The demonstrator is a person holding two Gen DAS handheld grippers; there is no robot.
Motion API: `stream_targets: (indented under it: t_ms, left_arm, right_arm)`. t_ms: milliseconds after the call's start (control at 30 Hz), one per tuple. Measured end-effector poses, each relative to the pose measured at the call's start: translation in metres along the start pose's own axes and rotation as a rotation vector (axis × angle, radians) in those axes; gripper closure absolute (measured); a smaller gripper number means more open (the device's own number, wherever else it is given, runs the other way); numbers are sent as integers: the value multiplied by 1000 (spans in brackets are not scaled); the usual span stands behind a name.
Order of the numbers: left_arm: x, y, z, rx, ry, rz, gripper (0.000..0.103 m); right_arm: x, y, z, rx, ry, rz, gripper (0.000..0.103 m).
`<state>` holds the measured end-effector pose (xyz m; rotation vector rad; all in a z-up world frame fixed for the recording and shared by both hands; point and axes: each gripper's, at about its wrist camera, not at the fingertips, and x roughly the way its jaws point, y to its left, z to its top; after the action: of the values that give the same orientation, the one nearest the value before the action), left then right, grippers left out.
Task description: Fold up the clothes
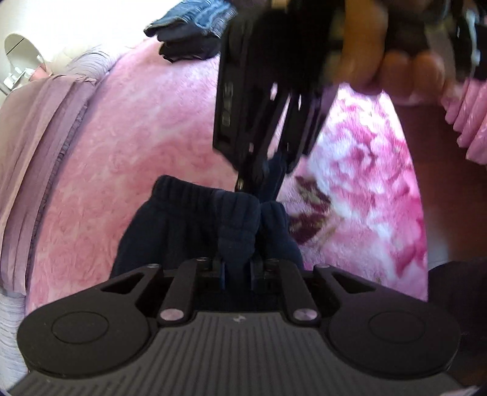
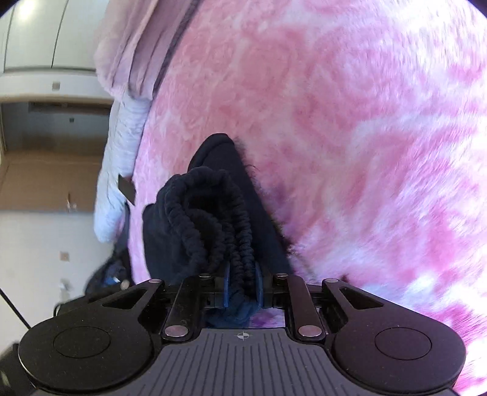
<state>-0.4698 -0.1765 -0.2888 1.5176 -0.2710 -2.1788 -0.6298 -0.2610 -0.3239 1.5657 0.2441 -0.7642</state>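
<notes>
The dark navy garment (image 1: 194,231), apparently sweatpants with a ribbed elastic waistband (image 2: 210,219), lies bunched on the pink plush blanket (image 1: 127,146) that covers the bed, and both tools grip it at the gathered band. The left gripper (image 1: 237,268) is clenched on a fold of the waistband, cloth bulging out between its jaws. The right gripper (image 2: 242,283) has several layers of the ribbed band pinched between its blue pads (image 2: 226,283). In the left view the right gripper (image 1: 261,170) comes down steeply from above, with the person's hand (image 1: 383,58) wrapped round its handle, and it bites the cloth just beyond the left one, so the two grips sit very near each other. The step in hand looks like setting the waistband down to make or finish a fold. To do it well, the two grips should be drawn apart along the band until it lies straight and taut, then laid flat with the layers aligned, and neither should let go before the cloth rests on the blanket. Both tools point downward at the bed, the left more steeply. A folded pile of dark clothes (image 1: 191,27) sits at the far edge of the bed.
</notes>
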Motion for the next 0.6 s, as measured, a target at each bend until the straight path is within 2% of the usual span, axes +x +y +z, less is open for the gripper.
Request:
stream_targets:
  t_ms: [100,167,200,233,267,300,400,467,533,567,600]
  left_arm:
    - [9,-6,-2,58,10,2,92]
    - [10,-9,-4,91,5,12,91]
    - [10,-10,-5,101,2,15,91]
    - [9,-11,-7,102,-2,15,91]
    - [8,-11,-8,104,-6,16,91]
    - [7,-11,-9,106,-10,17,90]
    - [-1,-9,-11,95,-39,0,85]
    - [-13,-3,-15,58,-73,-32,76]
    - [-28,4,-21,11,-97,-51,70]
    - [-35,8,-25,-15,-105,-57,69]
    - [-41,12,-30,-46,-108,-58,69]
  right_arm:
    - [-23,4,-4,-43,-61,-49,87]
    - [-37,11,-5,-68,-120,-49,86]
    - [-41,17,-5,-78,-149,-40,76]
    - [-44,21,-5,-95,-171,-28,43]
    - [-45,26,-4,-119,-184,-20,23]
    - [-43,32,-2,-152,-194,-14,17]
    - [-16,50,12,-296,-154,-11,18]
    - [5,57,20,-380,-117,-15,19]
    - [24,58,26,-434,-65,-37,49]
    - [31,58,28,-445,-47,-50,51]
    - [33,59,31,-445,-40,-61,61]
